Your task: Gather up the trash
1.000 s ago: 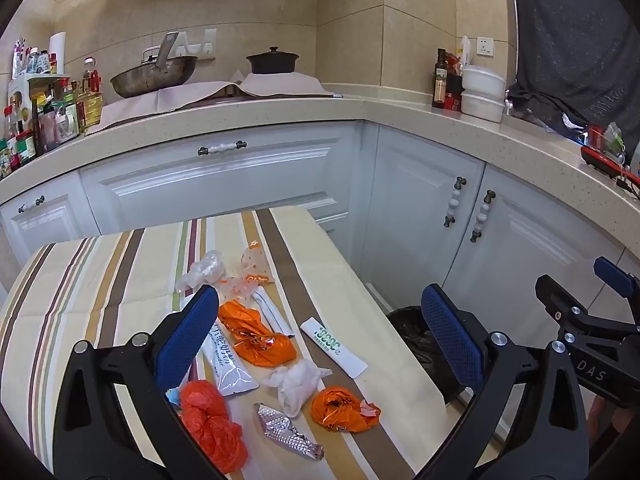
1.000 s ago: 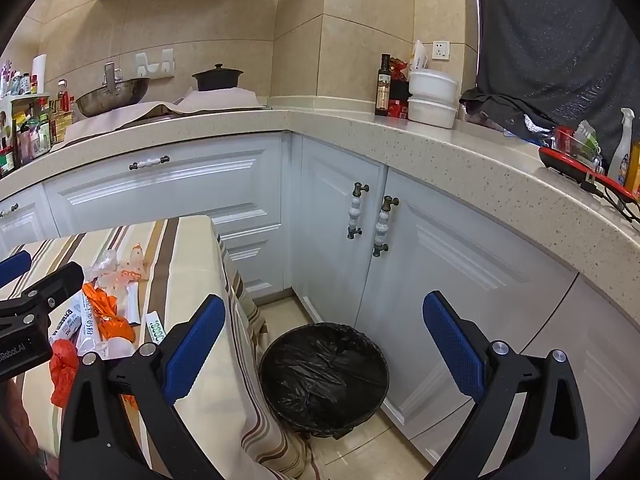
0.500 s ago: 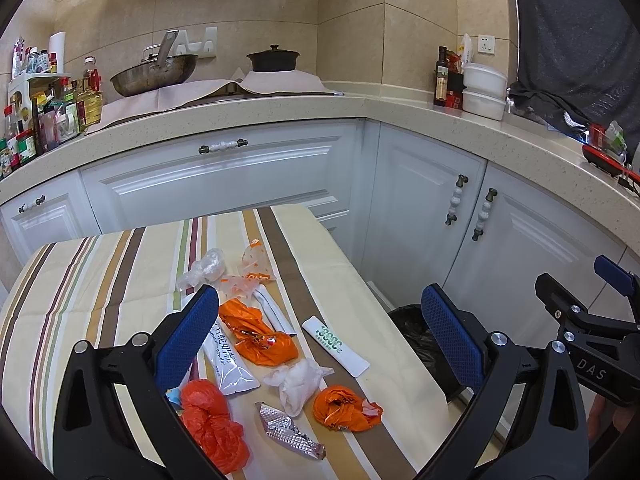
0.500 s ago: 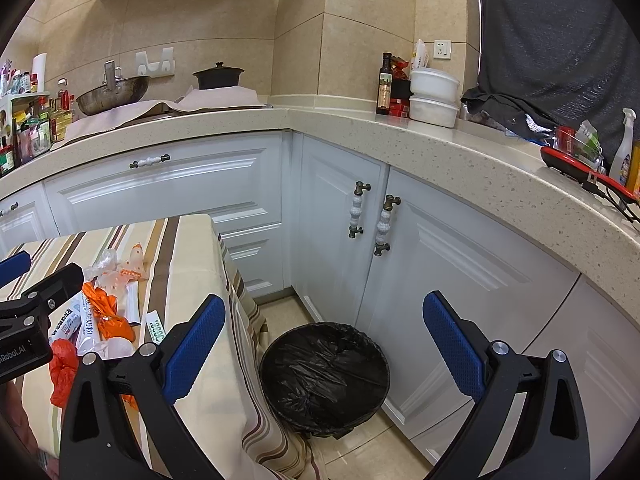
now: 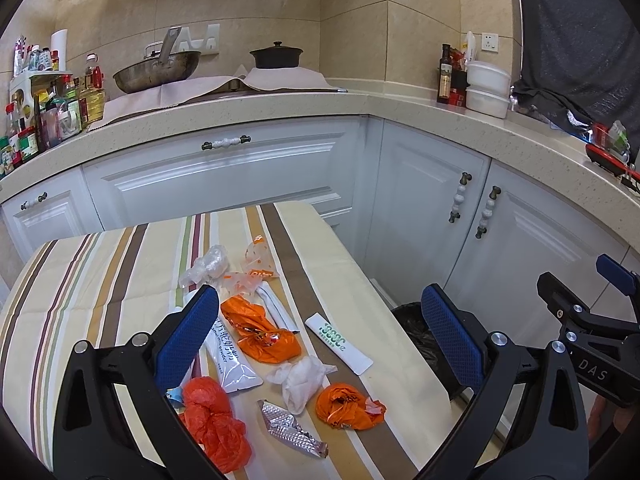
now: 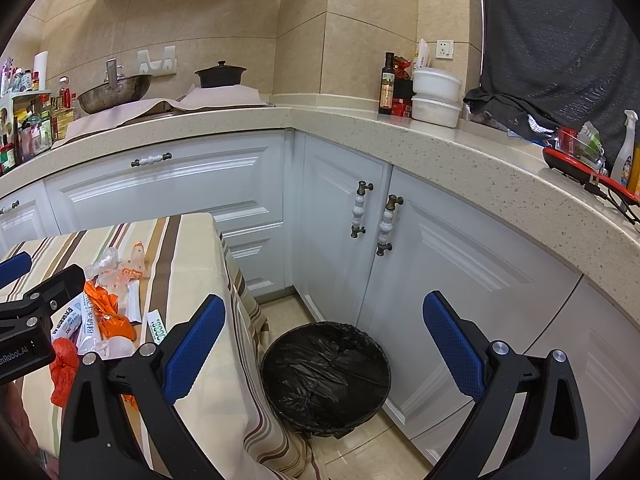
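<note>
Several pieces of trash lie on the striped tablecloth (image 5: 100, 280): orange wrappers (image 5: 260, 328) (image 5: 348, 406), a red plastic wad (image 5: 216, 416), a crumpled tissue (image 5: 300, 378), a foil wrapper (image 5: 290, 428), a white sachet (image 5: 338, 338) and a white pouch (image 5: 228, 354). My left gripper (image 5: 320, 332) hovers open above this pile, holding nothing. My right gripper (image 6: 320, 340) is open and empty above the black-lined trash bin (image 6: 326, 374) on the floor, right of the table. The same trash (image 6: 100, 316) shows at the left of the right wrist view.
White cabinets (image 6: 224, 184) and a speckled countertop (image 6: 460, 156) wrap around the corner behind the table and bin. A wok (image 5: 156, 74), a black pot (image 5: 276, 56), bottles (image 5: 444, 74) and white containers (image 5: 488, 88) sit on the counter. The other gripper (image 5: 592, 344) shows at the right edge.
The left wrist view has crept very slightly, so the trash sits a touch lower in frame. The right gripper has barely moved. Both stay open.
</note>
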A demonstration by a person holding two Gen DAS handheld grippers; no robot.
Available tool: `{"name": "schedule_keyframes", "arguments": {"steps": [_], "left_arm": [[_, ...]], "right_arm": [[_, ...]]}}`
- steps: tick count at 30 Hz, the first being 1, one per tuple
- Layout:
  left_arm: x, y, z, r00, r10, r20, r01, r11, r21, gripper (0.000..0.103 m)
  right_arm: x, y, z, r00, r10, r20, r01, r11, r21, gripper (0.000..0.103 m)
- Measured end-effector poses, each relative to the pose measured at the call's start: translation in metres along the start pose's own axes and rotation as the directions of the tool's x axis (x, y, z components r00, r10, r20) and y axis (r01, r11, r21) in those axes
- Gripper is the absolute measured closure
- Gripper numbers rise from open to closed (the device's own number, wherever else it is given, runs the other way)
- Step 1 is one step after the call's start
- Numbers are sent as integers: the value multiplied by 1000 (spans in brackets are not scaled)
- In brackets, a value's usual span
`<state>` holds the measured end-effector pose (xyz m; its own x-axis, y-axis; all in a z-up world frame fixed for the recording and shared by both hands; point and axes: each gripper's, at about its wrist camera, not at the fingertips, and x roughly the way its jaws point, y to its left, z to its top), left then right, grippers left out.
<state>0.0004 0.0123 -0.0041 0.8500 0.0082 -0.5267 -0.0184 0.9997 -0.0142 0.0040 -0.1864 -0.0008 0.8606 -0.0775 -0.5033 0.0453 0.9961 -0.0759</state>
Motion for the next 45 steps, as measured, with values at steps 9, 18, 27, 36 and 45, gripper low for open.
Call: {"name": "schedule_keyframes", "arguments": {"steps": [9, 18, 27, 36, 45], "left_arm": [[0, 0, 0, 1000, 1, -2, -1, 1000, 2, 4], [-1, 3, -3, 1000, 0, -5, 0, 1000, 0, 4], [0, 3, -1, 1000, 1, -5, -1, 1000, 1, 4], [-1, 3, -1, 1000, 1, -6, -1, 1000, 1, 4], [-1, 3, -1, 1000, 1, -7, -1, 1000, 1, 4]], "right_arm": [[0, 0, 0, 1000, 0, -2, 0, 1000, 0, 7], [0, 1, 0, 1000, -2, -1, 2, 1000, 1, 7], [0, 1, 0, 1000, -1, -1, 1, 1000, 0, 7], [0, 2, 0, 1000, -1, -1, 1, 1000, -2, 7], [1, 2, 0, 1000, -3, -2, 3, 1000, -2, 7]]}}
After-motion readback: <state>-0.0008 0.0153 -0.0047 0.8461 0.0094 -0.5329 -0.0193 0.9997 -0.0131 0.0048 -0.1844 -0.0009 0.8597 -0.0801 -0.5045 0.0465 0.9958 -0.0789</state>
